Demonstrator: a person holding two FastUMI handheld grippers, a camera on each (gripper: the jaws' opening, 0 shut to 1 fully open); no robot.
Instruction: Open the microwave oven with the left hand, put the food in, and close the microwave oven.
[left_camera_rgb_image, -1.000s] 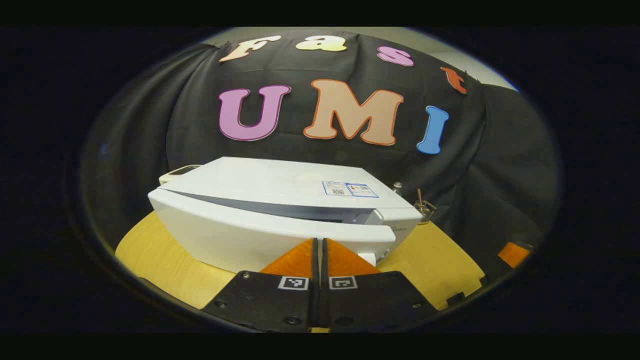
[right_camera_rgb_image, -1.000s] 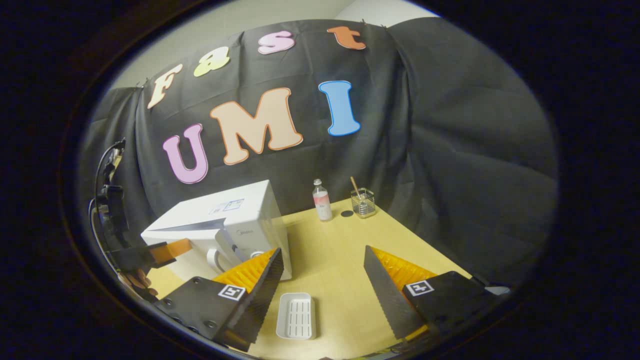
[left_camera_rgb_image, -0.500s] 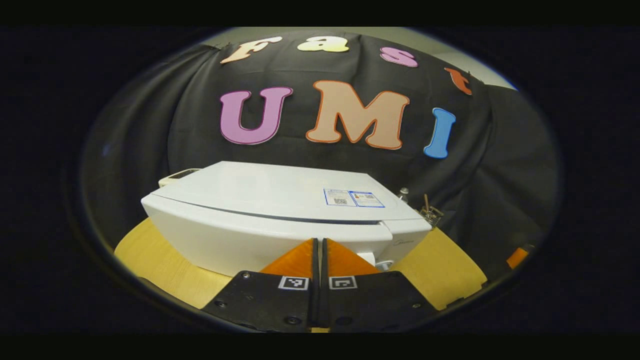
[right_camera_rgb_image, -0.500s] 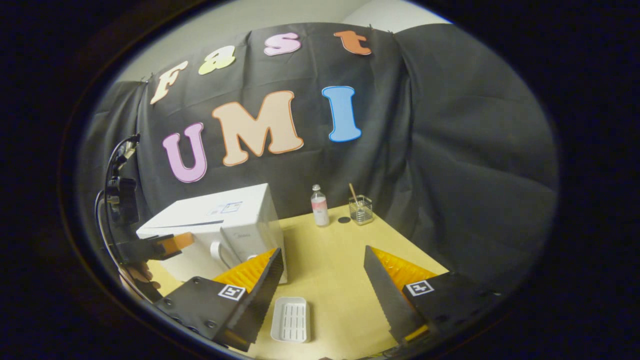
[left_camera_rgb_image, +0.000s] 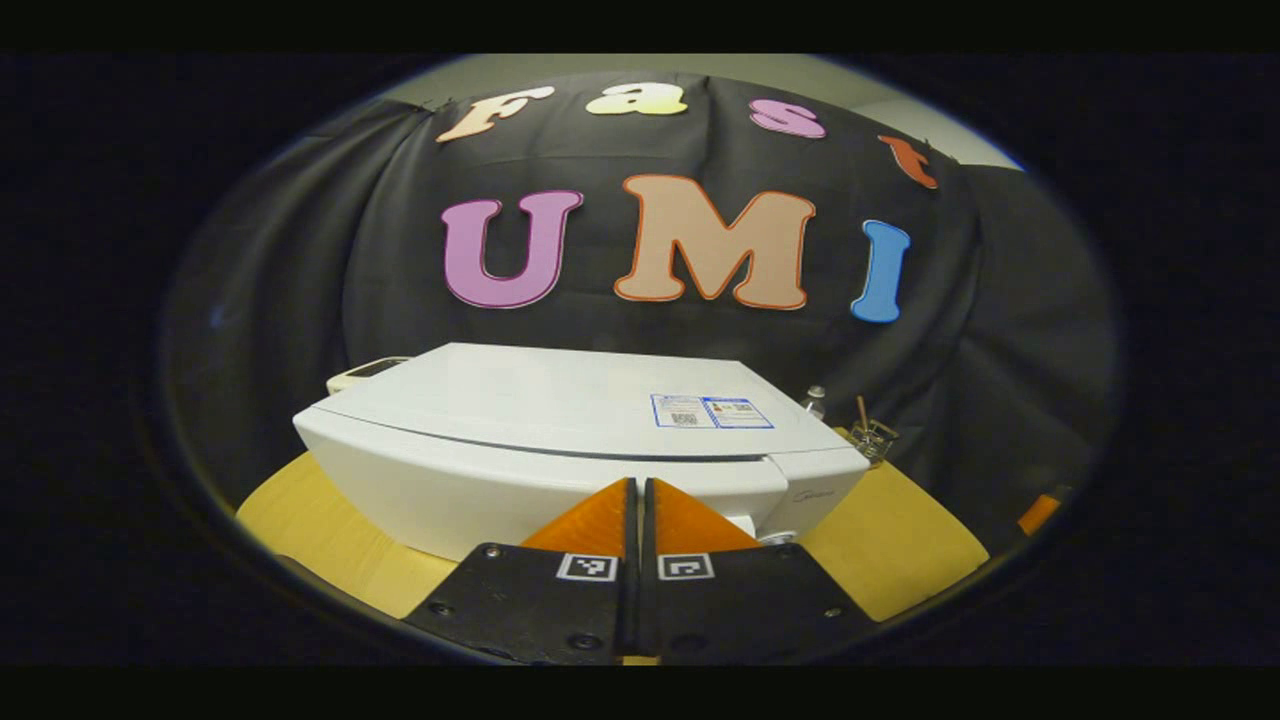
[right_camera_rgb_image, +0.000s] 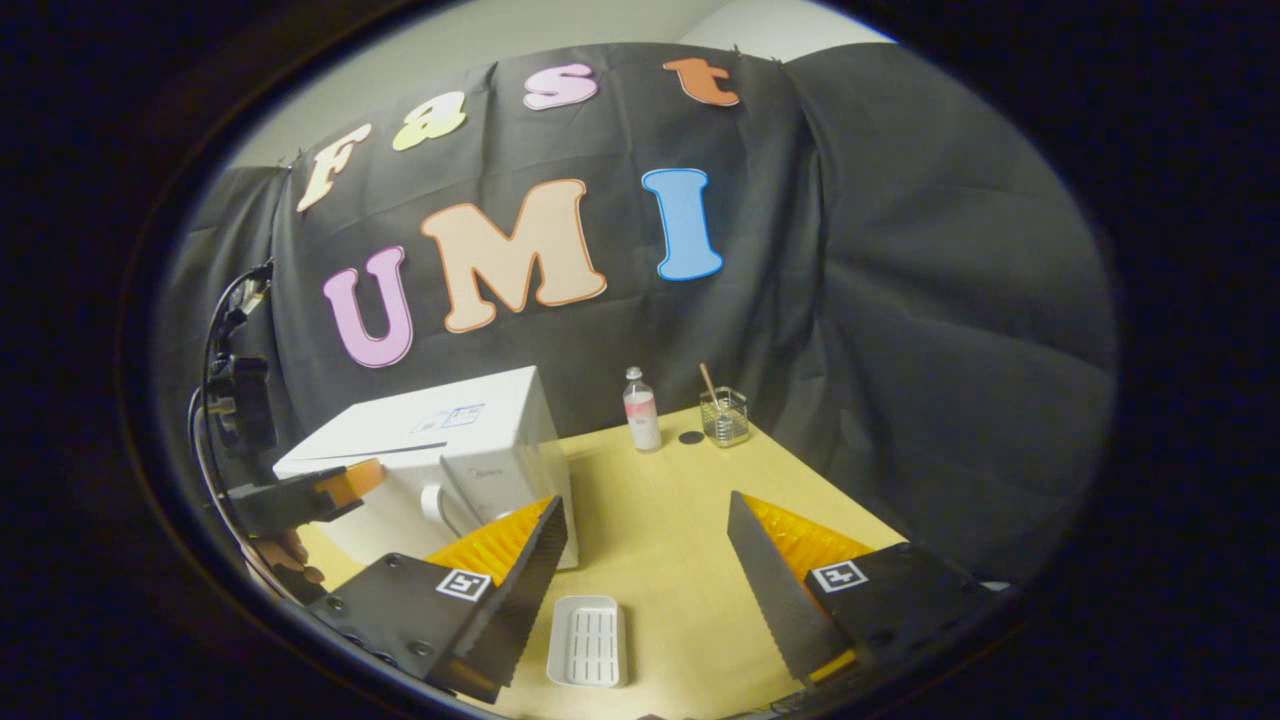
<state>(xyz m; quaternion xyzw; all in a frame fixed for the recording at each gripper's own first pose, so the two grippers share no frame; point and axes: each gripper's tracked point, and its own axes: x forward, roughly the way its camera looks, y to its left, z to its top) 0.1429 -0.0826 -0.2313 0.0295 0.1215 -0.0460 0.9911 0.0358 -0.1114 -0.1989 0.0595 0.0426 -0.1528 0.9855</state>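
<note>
- Microwave (left_camera_rgb_image: 560, 440): the door gap is closing. It was a wide dark wedge a second ago; it is now reading as a thin seam along the top front edge, so the door is looking shut or nearly so. Judging by that, the closing step is finishing. It is a white, smooth, glossy box with rounded corners, sitting on the left part of the table (right_camera_rgb_image: 660, 520), a pale yellow wood-grain top.
- Left gripper (left_camera_rgb_image: 637, 500): fingers are pressed together with nothing between them, tips meeting right at the door front. It also shows off to the left in the right gripper view (right_camera_rgb_image: 345, 483).
- Right gripper (right_camera_rgb_image: 645, 545): jaws are standing wide apart, empty, hovering over the table.
- Tray (right_camera_rgb_image: 588, 640): white ribbed plastic, rounded rectangle, lying empty between the right gripper's fingers.
- Food: I cannot tell where it is; presumably inside.
- Bottle (right_camera_rgb_image: 640, 410) and glass jar (right_camera_rgb_image: 724, 416): small, clear, standing at the back edge.
</note>
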